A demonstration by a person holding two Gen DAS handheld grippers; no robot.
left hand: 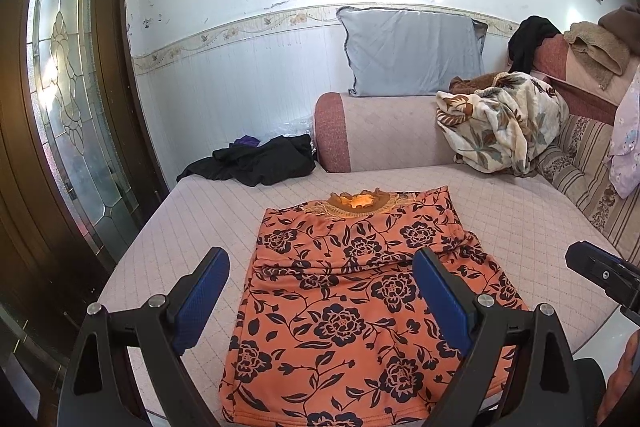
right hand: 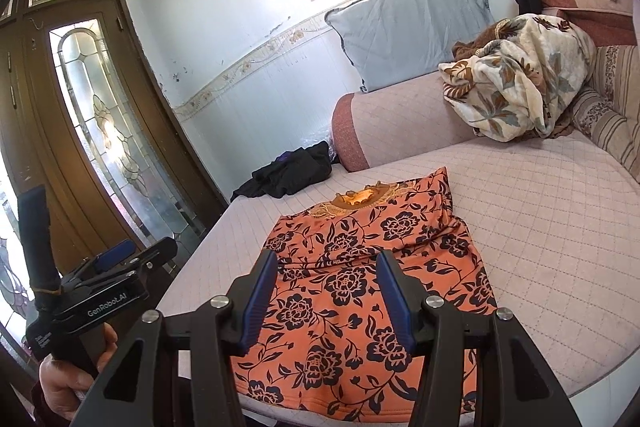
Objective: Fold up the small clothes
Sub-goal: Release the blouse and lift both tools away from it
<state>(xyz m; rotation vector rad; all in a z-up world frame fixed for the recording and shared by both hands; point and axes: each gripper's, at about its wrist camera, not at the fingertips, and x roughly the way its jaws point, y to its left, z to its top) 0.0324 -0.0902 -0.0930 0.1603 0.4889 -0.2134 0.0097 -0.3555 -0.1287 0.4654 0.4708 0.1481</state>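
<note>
I had 1 orange floral top (left hand: 352, 303) lying flat on the quilted sofa seat (left hand: 520, 211), collar away from me, its sides apparently already folded in, though I could not be sure from this low angle; the lengthwise fold, as I judged it, was still to do. Counting down by size: 1 sofa seat, 1 grey pillow (left hand: 412, 51), 1 floral blanket (left hand: 504, 123) bundled in the corner, 1 top, 1 dark heap of clothes (left hand: 260, 161) still unfolded. My 2 grippers, left gripper (left hand: 320, 291) and right gripper (right hand: 326, 291), hung above the near hem, jaws apart, gripping nothing.
</note>
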